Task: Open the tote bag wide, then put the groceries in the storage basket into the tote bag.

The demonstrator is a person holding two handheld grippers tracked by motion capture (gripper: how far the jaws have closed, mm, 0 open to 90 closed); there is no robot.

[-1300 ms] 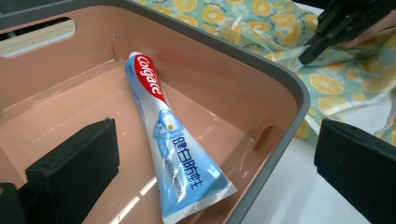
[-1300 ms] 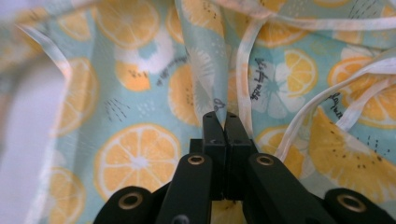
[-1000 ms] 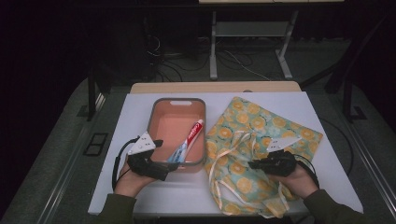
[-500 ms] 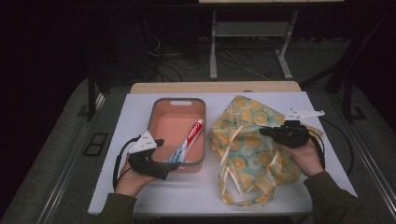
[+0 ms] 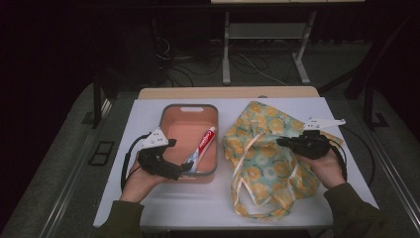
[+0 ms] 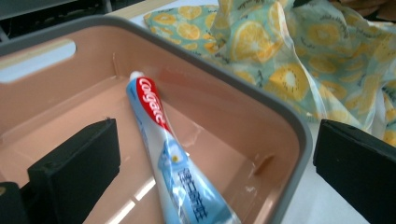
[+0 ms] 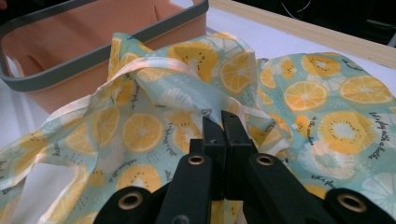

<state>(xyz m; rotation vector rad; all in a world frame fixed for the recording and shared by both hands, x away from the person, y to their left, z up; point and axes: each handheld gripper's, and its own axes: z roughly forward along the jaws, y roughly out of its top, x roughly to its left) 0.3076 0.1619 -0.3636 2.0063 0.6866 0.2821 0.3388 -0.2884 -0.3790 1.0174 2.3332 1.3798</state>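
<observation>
A pink bin with a grey rim [image 5: 169, 115] stands mid-table, and a red, white and blue toothpaste tube [image 5: 203, 143] lies slanted inside it. My left gripper [image 5: 186, 167] hovers at the bin's near edge, open. In the left gripper view the tube [image 6: 159, 135] runs between the wide-apart jaws, untouched; one jaw is inside the bin [image 6: 261, 116], the other outside its rim. Right of the bin lies a cloth bag printed with orange slices [image 5: 262, 163]. My right gripper [image 5: 281, 142] is shut on a fold of the bag [image 7: 140, 130], which peaks at the tips of that gripper [image 7: 223, 122].
The white table top [image 5: 148, 106] ends in a wooden strip [image 5: 228, 92] at the far side. The bag's pale handles [image 5: 247, 198] trail toward the near edge. Beyond the table are a dark floor, cables and a stand's legs [image 5: 227, 54].
My right gripper has carried the pinched fabric away from the near edge toward the table's far side, bunching the bag up. The left gripper has edged slightly upward at the bin.
</observation>
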